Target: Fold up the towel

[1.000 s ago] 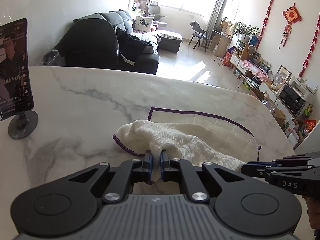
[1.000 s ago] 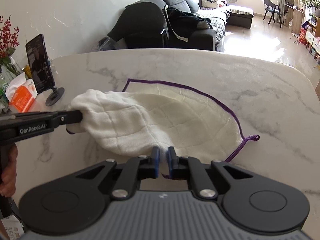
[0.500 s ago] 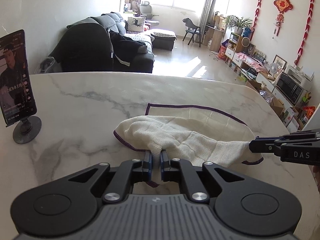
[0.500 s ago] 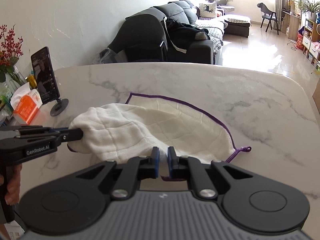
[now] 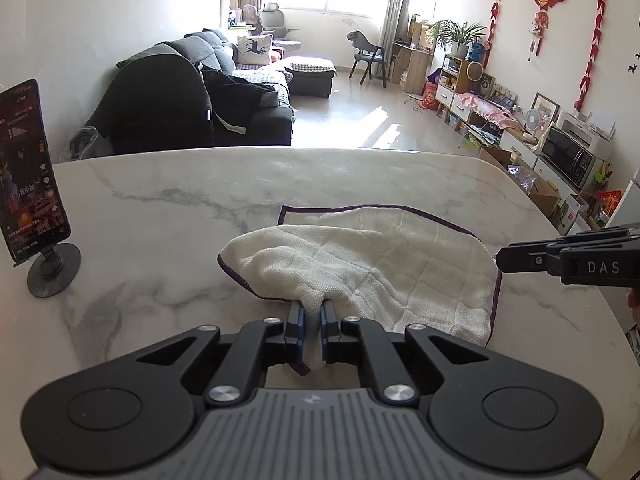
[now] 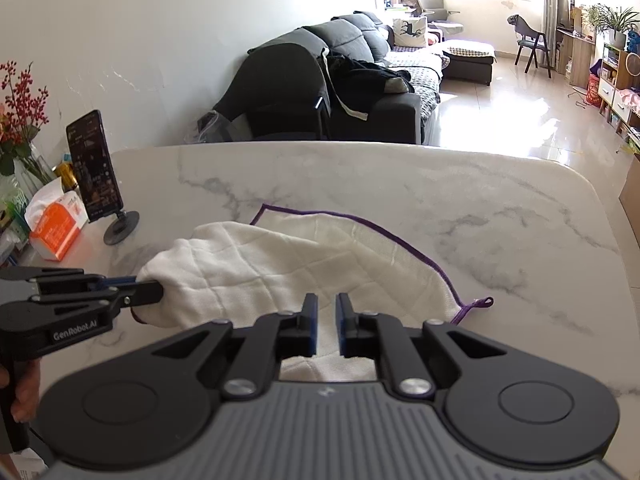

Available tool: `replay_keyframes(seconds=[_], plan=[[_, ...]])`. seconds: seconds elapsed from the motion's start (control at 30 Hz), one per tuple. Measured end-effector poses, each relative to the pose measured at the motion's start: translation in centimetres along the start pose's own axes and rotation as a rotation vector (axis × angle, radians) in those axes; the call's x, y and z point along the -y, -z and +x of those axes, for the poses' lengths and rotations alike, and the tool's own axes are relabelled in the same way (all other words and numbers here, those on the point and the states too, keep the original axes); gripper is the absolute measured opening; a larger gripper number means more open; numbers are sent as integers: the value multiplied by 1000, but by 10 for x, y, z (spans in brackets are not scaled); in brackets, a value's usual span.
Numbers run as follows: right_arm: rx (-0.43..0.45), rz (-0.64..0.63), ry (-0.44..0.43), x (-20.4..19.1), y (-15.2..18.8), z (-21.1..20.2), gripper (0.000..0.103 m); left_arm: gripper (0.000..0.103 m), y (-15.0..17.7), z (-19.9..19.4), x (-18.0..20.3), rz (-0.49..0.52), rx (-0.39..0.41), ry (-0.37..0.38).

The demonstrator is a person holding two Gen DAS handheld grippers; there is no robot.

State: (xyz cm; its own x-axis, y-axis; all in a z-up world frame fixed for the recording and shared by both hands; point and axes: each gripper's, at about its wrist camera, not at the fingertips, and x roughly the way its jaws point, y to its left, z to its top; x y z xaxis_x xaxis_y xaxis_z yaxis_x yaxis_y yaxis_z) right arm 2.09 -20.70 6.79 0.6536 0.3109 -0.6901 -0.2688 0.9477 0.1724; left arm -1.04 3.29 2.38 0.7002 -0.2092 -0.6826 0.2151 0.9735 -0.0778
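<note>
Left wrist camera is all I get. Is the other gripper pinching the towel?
Observer: No. The right gripper has its jaws slightly apart; they have just been opening, with the towel showing loose in the gap.
Operator: Anything beside the phone?
Observer: An orange tissue box, left of the phone stand.
Operator: Has the towel a loop?
Observer: Yes, a purple loop at its right corner.

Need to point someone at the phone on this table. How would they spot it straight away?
Start at the white marble table and follow its wall-side edge, left of the purple-edged towel. There a dark smartphone stands upright on a round black stand, screen lit. An orange tissue pack sits beside it, but the phone is the only tall, flat, black slab there.
</note>
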Motion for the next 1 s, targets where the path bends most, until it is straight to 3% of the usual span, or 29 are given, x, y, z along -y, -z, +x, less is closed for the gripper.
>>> replay_keyframes(seconds=[0.13, 0.17, 0.27, 0.3, 0.53, 0.73, 1.0], plan=[[-15, 6, 5, 1, 3, 4, 15, 13, 1, 3, 3, 14, -26, 1], [-17, 9, 7, 1, 4, 5, 18, 18, 2, 4, 3, 19, -32, 2], [-18, 22, 13, 3, 5, 5, 32, 52, 6, 7, 3, 20, -48, 9], [-18, 23, 16, 2, 6, 6, 37, 55, 8, 8, 3, 21, -52, 9], [-26, 18, 28, 0, 15, 8, 44, 56, 20, 22, 7, 23, -126, 10], [-50, -21, 44, -5, 29, 13, 48, 56, 30, 20, 10, 65, -108, -11], [-114, -160, 2, -26, 49, 28, 50, 56, 37, 17, 9, 102, -97, -20]])
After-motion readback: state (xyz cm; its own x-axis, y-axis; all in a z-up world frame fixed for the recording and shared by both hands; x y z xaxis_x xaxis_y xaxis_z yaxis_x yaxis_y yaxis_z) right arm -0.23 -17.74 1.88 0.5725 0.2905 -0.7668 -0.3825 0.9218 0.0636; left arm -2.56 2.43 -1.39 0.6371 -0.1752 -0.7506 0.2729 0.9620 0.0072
